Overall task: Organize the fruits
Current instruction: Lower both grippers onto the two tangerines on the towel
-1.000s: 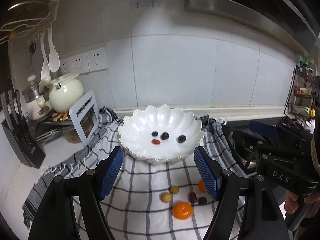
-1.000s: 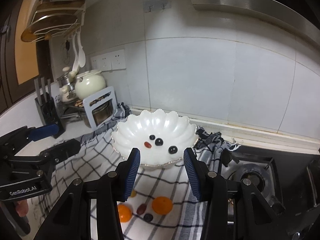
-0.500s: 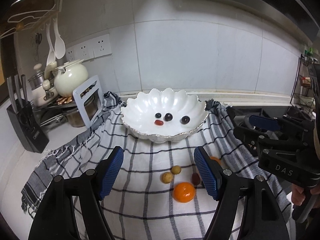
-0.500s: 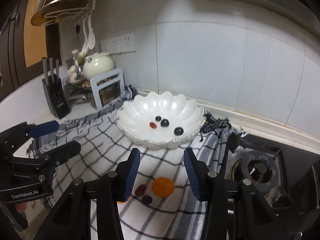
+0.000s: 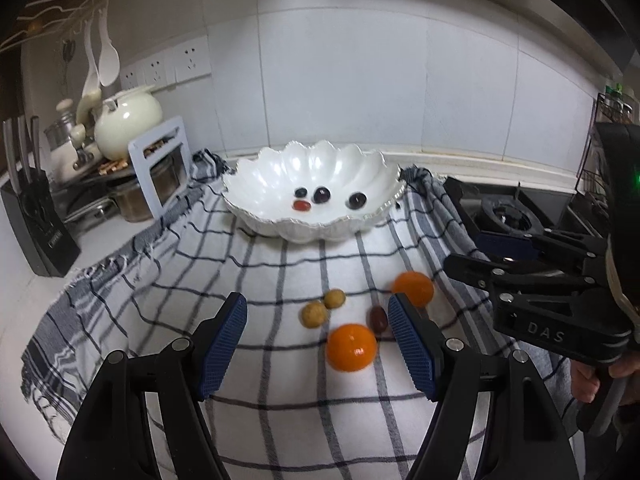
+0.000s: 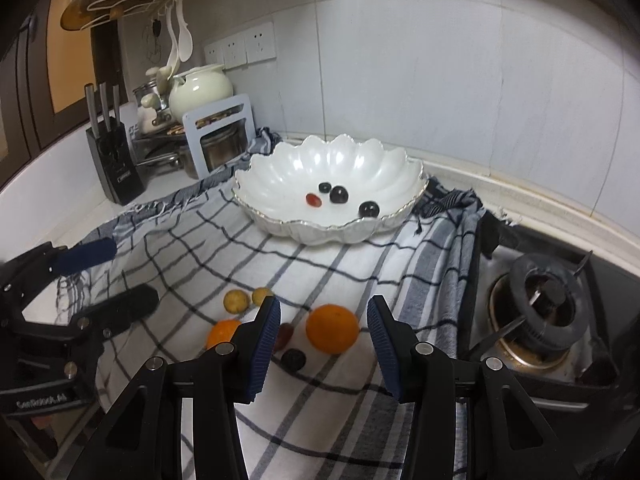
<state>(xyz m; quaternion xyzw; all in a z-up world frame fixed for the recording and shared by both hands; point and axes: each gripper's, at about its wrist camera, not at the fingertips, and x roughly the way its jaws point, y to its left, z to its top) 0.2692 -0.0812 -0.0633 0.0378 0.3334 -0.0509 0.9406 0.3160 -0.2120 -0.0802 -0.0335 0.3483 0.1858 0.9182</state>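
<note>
Nearest to the person, both tools hang in the air over the checked cloth (image 5: 280, 392). The left gripper (image 5: 318, 338) has its blue fingers spread wide with nothing in them. The right gripper (image 6: 323, 334) is spread apart too and holds nothing. It looks ready to come down on the orange (image 6: 332, 329) that sits right between its fingers.

A little farther out, the loose fruit lies close together on the cloth, so it is easy to reach. There is a second orange (image 5: 351, 347) on the left, a reddish grape (image 5: 378, 317) beside it, a dark grape (image 6: 293, 358), and two small yellow-brown fruits (image 5: 323, 307) that touch each other. The oranges are round, so they point no way at all. The reddish grape is a bit long, and its long way runs near to far.

Farthest away sits the white bowl (image 5: 280, 176) with a wavy rim. Three dark grapes (image 5: 322, 195) and one red fruit (image 5: 301, 205) already lie inside. The bowl seems to be the home for all the fruit.
</note>
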